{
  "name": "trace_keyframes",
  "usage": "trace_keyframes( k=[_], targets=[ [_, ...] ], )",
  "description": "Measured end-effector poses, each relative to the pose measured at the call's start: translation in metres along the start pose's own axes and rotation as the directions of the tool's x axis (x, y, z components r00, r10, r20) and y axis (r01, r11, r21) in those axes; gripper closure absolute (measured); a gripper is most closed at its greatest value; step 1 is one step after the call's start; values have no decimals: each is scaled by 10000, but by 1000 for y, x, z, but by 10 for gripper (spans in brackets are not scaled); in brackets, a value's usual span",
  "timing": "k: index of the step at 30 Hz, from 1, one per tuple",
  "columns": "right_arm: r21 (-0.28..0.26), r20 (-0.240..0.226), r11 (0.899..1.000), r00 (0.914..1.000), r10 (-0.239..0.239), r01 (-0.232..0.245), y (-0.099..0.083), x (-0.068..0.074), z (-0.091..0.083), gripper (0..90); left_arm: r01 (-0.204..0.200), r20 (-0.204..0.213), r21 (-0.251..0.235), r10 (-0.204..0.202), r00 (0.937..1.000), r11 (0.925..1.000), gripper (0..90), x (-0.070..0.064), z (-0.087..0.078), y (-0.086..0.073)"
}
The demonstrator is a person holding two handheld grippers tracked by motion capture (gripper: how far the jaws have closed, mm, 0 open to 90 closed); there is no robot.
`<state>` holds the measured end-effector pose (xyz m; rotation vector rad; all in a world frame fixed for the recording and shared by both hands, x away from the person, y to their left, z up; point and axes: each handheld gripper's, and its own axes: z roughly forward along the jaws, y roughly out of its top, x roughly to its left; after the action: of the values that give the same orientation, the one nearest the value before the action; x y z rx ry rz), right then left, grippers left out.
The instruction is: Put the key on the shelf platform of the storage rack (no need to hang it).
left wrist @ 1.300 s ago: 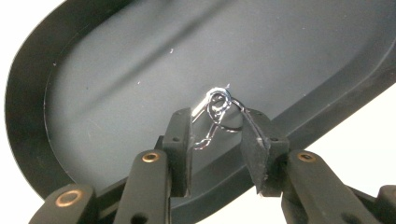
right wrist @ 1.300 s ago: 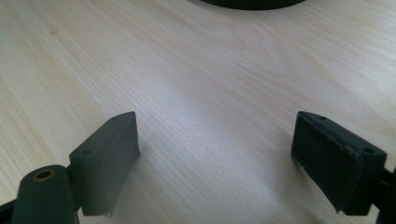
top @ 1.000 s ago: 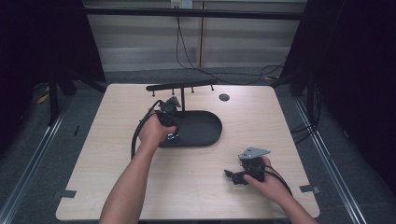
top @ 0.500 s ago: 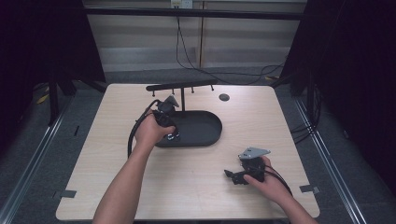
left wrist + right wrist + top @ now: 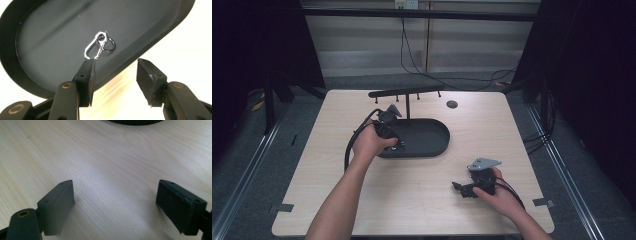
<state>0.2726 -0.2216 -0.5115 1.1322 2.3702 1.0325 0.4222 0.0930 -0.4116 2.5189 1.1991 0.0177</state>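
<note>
The pale wooden table [image 5: 412, 200] is carrying a black oval tray [image 5: 432, 140] (a T-shaped black stand [image 5: 407, 93] is rising behind it). The left gripper [image 5: 115, 72] is hovering over the tray's near rim, jaws spread. The right gripper [image 5: 115, 205] is sitting low over bare wood, jaws gaping wide. A small silver carabiner [image 5: 93, 46] with its ring [image 5: 108, 44] is lying inside the tray, just beyond the left jaw tip.
</note>
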Motion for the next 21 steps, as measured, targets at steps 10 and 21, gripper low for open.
trace_keyframes(
  k=[10, 21],
  targets=[
    [13, -2, 10000, 10000, 21, -21, 0, 0, 0, 145, 25, 122, -216, -22, 9999, 9998, 460, 4, -7, -11],
    [21, -6, 10000, 10000, 11, -11, 0, 0, 0, 145, -39, 127, -519, 45, 9999, 9986, 378, 8, -11, -24]
  ],
)
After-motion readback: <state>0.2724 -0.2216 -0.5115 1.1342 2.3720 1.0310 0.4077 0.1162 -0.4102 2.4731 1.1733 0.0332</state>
